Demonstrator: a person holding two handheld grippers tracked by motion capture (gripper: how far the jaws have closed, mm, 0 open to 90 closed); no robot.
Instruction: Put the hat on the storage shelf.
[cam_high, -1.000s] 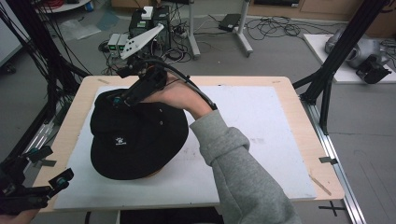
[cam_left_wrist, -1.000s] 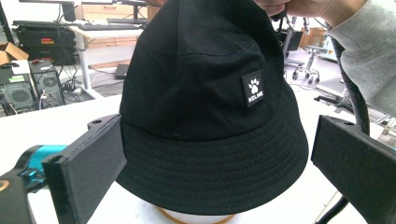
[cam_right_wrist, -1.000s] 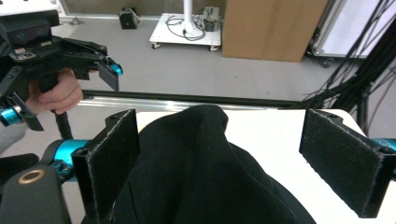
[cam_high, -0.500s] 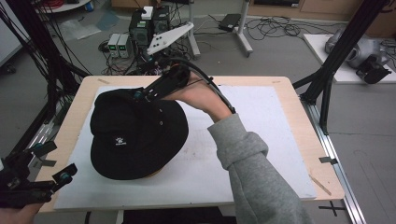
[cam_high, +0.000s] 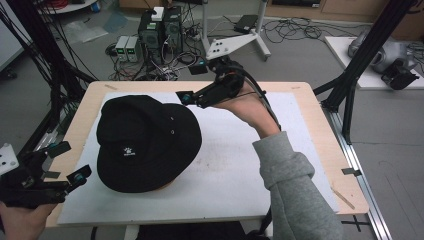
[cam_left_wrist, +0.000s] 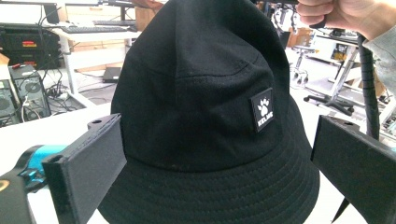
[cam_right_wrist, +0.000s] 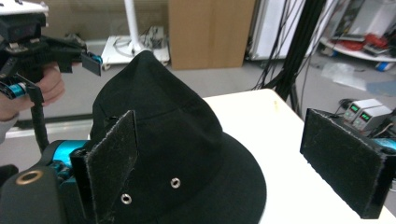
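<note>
Black bucket hat (cam_high: 147, 142) sits on the desk's (cam_high: 300, 90) white mat (cam_high: 240, 165), left of centre. My right gripper (cam_high: 186, 97) hovers wide by the far brim; left gripper (cam_high: 67, 162) wide, off the near-left corner. Risk: soft crown buckles, jaws pinch air.

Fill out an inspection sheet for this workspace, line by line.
Surface: white mat on a wooden table.
Job's things: black bucket hat lying on the mat, paw logo patch on its crown, two metal eyelets.
Clutter: nothing seen on the mat besides the hat.
Grippers: left claw open, off the near left corner; right claw open, above the hat's far edge, not touching.
Cables: black cable trailing from the right claw.
Surroundings: electronics boxes, floor cables, black frame posts.
</note>
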